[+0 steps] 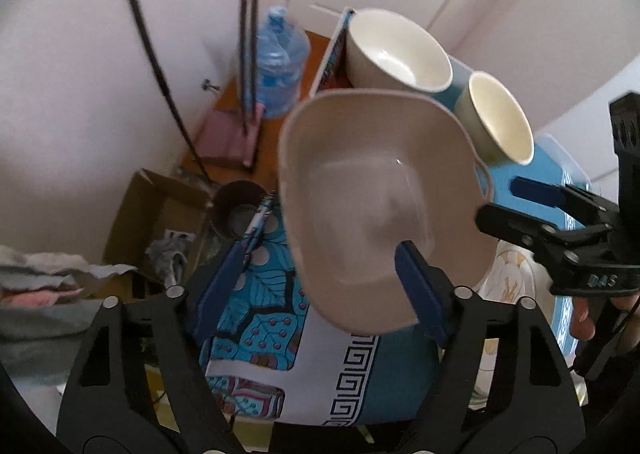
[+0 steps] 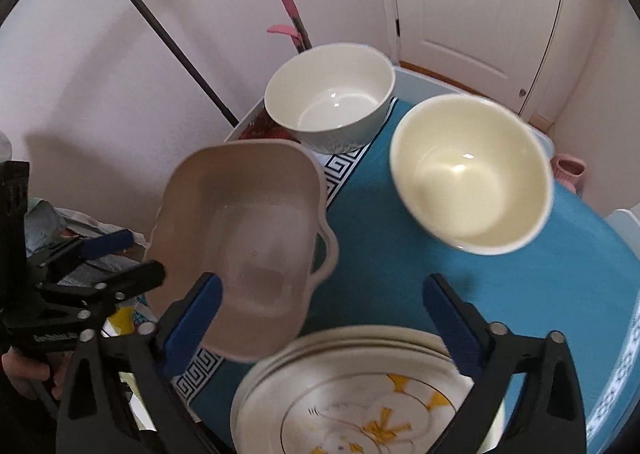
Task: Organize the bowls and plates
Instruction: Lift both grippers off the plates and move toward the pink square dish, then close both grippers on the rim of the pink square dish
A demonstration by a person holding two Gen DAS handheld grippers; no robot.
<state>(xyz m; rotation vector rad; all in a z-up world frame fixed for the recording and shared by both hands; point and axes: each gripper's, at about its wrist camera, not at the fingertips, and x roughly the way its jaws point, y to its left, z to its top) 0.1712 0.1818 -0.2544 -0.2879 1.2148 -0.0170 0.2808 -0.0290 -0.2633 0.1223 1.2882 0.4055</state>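
Observation:
A beige squarish plastic bowl point(image 1: 372, 198) with a side handle hangs tilted in the air over the table's left edge; it also shows in the right wrist view point(image 2: 244, 238). My left gripper point(image 1: 316, 286) is open, its right finger touching the bowl's near rim. My right gripper point(image 2: 320, 318) is open, its left finger at the bowl's rim; whether either finger bears the bowl is unclear. A white bowl point(image 2: 330, 98) and a cream bowl point(image 2: 472, 174) stand on the blue tablecloth point(image 2: 376, 238). A stack of flower-patterned plates point(image 2: 360, 394) lies under my right gripper.
Left of the table are a cardboard box point(image 1: 156, 222), a dark bin point(image 1: 236, 210), a water jug point(image 1: 280, 62) and a pink mop point(image 1: 248, 54). A white door point(image 2: 472, 10) is behind the table. A pink item point(image 2: 568, 170) sits at the right.

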